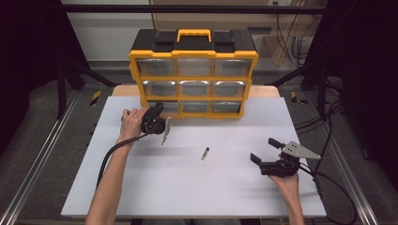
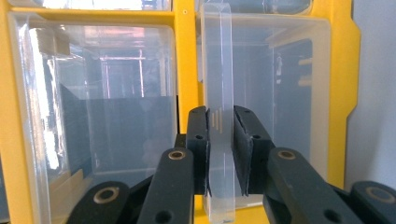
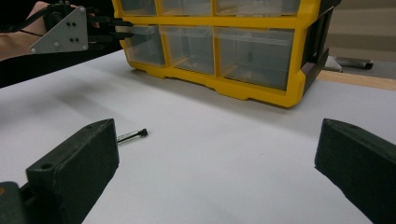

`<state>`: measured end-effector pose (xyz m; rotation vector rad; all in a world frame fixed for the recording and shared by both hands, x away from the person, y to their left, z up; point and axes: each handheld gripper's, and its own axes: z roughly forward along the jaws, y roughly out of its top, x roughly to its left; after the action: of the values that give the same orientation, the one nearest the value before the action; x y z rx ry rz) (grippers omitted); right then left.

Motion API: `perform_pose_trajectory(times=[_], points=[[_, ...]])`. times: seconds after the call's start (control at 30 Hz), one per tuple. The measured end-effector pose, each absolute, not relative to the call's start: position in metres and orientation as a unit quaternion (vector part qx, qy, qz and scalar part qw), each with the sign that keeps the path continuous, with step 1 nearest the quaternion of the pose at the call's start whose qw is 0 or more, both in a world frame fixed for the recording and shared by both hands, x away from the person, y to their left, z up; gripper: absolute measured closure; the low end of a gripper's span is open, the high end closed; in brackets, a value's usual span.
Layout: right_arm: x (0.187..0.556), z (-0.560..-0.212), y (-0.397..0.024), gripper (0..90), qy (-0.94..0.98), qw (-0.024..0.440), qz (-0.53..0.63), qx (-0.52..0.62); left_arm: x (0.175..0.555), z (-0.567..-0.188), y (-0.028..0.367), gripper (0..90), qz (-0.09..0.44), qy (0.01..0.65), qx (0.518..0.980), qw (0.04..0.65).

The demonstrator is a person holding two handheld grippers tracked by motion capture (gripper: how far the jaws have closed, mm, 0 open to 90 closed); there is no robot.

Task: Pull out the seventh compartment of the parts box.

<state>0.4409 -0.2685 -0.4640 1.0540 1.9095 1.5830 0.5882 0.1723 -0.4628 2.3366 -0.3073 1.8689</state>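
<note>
White tabletop [image 1: 155, 187], clear drawer handle [image 2: 219, 70] — ribbed, translucent, upright.

A white table [image 1: 141, 187] stands on a grey floor [image 1: 42, 112] between 2 metal rails [image 1: 28, 187]. Black cables [image 1: 328, 122] trail at right. Beyond, a pale wall [image 1: 108, 33] and dark frame bars [image 1: 70, 70].

Yellow-black organiser [image 1: 193, 51] w/ clear drawers [image 1: 159, 87], white table [image 1: 187, 178], black tools [image 1: 274, 157].
</note>
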Motion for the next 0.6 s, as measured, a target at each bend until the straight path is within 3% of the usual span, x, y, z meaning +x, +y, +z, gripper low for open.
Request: perform_pose_trajectory(times=[0.6], points=[[0.4411,-0.4644,-0.2682,0.4,0.693,0.22,0.57,0.383,0.5805,-0.4637,0.1722,76.8,0.622,-0.098,0.774,0.067]])
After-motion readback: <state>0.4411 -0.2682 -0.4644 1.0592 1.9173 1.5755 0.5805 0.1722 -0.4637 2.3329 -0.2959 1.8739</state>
